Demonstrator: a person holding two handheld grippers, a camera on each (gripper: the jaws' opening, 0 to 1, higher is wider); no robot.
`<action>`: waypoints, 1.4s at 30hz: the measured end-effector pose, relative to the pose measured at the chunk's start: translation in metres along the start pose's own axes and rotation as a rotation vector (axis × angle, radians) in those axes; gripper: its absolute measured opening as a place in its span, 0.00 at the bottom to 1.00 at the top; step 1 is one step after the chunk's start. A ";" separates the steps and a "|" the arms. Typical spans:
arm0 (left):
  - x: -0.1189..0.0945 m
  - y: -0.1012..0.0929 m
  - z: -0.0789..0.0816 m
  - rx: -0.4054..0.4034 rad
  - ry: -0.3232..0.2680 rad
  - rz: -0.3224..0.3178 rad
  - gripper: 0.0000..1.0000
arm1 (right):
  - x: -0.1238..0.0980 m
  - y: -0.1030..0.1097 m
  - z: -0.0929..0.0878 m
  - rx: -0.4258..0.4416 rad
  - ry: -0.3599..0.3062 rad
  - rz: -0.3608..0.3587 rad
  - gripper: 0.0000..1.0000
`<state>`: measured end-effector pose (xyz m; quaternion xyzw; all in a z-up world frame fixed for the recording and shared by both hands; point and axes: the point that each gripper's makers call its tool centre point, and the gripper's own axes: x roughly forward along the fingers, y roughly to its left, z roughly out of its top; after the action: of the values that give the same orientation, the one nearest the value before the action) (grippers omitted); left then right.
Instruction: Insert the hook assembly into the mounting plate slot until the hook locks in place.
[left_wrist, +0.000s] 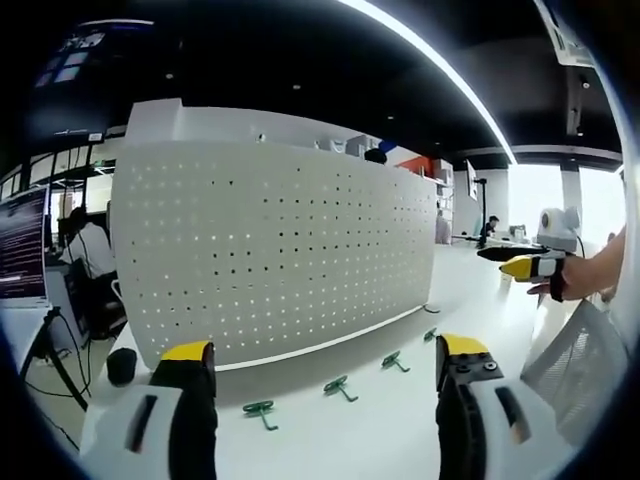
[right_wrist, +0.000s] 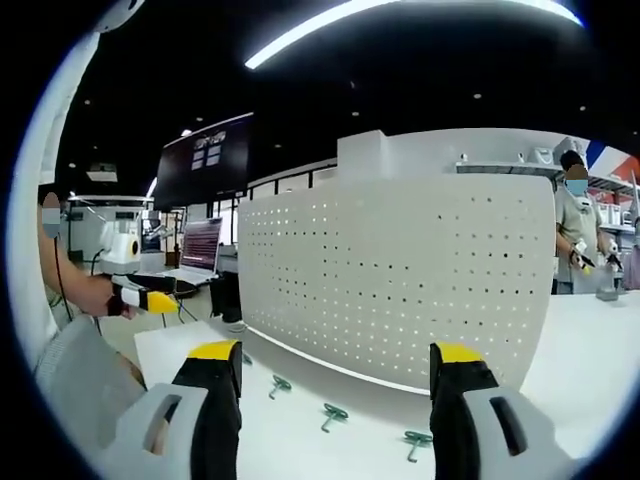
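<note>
Both hand-held grippers (left_wrist: 325, 375) (right_wrist: 335, 375) hovering wide, gripping nothing; green hooks (left_wrist: 340, 385) lying on worktop (left_wrist: 400, 430) below pegboard (left_wrist: 280, 250); pickup apparently pending, calling for descent.

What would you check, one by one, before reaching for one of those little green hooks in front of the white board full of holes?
1. Hooks on the table: ok. Several green hooks lie in a row on the white table before the pegboard.
2. Pegboard upright and in sight: ok.
3. Left gripper free: ok, jaws apart, nothing between them.
4. Right gripper free: ok, jaws apart, nothing held.
5. Any hook already hung on the pegboard: cannot tell, none stands out.
6. Which holes count as the mounting slot: cannot tell.
</note>
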<state>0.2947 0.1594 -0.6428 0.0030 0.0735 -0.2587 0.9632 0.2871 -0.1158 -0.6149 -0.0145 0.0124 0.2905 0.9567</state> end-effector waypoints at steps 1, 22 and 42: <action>0.001 0.001 0.000 0.000 0.001 -0.001 0.93 | 0.001 0.000 0.000 0.001 0.000 0.002 0.74; 0.029 0.008 -0.020 0.079 0.157 -0.128 0.90 | 0.019 0.004 0.002 0.024 0.005 0.040 0.68; 0.046 0.028 -0.049 0.190 0.317 -0.219 0.86 | 0.022 0.005 -0.002 0.032 0.008 0.042 0.68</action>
<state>0.3408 0.1631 -0.6988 0.1265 0.1992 -0.3640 0.9010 0.3021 -0.0994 -0.6179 0.0001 0.0210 0.3104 0.9504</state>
